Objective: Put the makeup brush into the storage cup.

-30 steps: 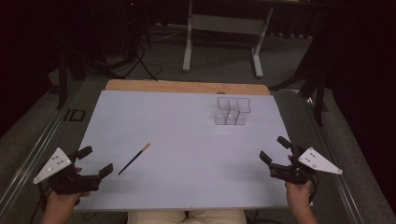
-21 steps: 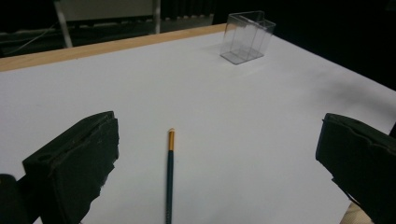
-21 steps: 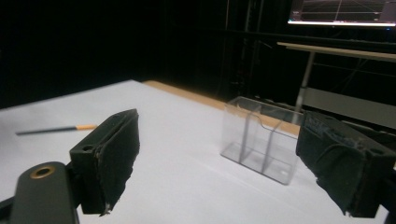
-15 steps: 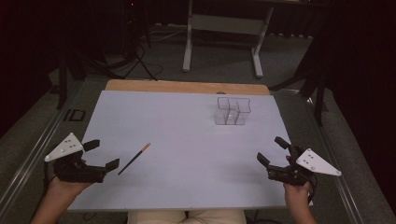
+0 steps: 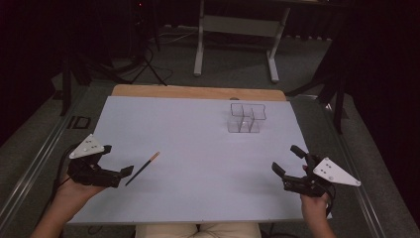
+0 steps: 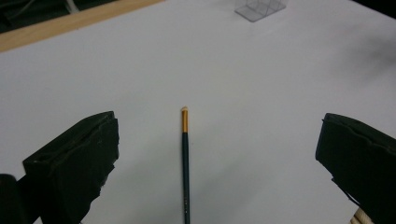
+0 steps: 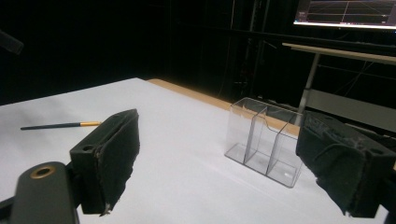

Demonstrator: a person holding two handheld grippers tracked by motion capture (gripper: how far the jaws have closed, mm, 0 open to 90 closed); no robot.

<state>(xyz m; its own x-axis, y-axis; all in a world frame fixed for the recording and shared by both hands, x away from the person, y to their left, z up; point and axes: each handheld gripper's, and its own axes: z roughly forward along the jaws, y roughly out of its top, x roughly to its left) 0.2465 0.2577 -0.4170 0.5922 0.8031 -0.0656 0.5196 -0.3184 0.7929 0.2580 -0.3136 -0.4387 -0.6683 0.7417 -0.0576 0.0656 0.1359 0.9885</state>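
Left tool (image 5: 117,166), held in the person's left hand (image 5: 74,186) at the near-left part of the white tabletop (image 5: 198,148), with its 2 black jaws spread wide and nothing between them. Paintbrush (image 5: 142,168) just to the right of that tool in the high view, lying flat on the tabletop, dark handle toward the tool and orange-gold ferrule pointing away to the far right; the nearer jaw tip is close beside the handle end, and whether they touch cannot be told. In the left gripper view the paintbrush (image 6: 185,163) runs straight up the middle of the gap between the 2 parted jaws, well apart from each. Clear plastic organizer (image 5: 246,118) with upright compartments, standing empty on the far-right part of the tabletop, well apart from the paintbrush. Right tool (image 5: 288,160), held in the person's right hand (image 5: 314,206) at the near-right edge of the tabletop, jaws likewise released and holding nothing. In the right gripper view the organizer (image 7: 264,140) stands between the 2 open jaws farther off, and the paintbrush (image 7: 60,125) lies beyond the left-hand jaw.
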